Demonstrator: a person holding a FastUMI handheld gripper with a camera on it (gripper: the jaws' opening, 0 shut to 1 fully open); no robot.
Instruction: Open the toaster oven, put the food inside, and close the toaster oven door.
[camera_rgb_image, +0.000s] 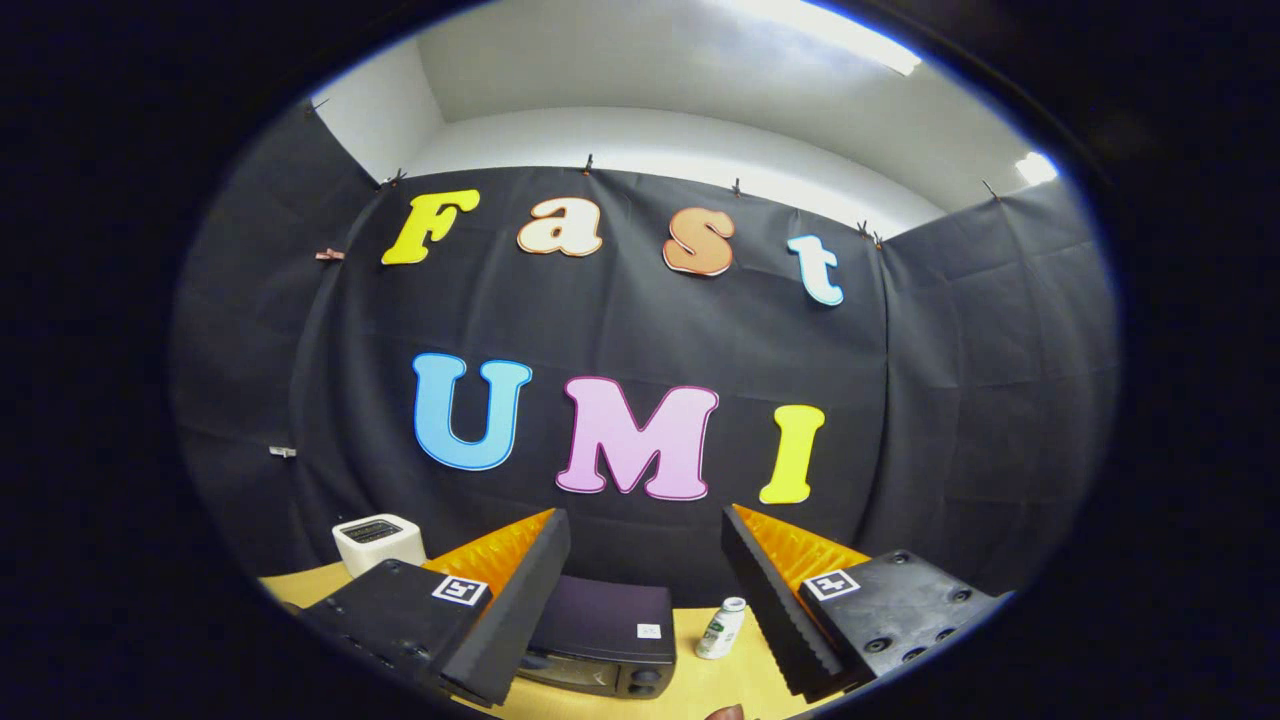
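Observation:
A dark toaster oven (600, 635) sits on the wooden table, seen from above between my two fingers, nearer the left one. Its top is flat and black, and its control knobs show along the front at the bottom; the door is mostly hidden, so I cannot tell how it stands. My gripper (645, 600) is held high above the table, open, with nothing between the orange-backed, black ridged fingers (520, 600). A small brown bit (725, 712) peeks in at the very bottom; I cannot tell what it is.
A small white bottle with a green label (721, 628) stands on the table (700, 685) just right of the oven, close to the right finger. A white box-shaped appliance (377, 541) stands at the back left beyond the left finger.

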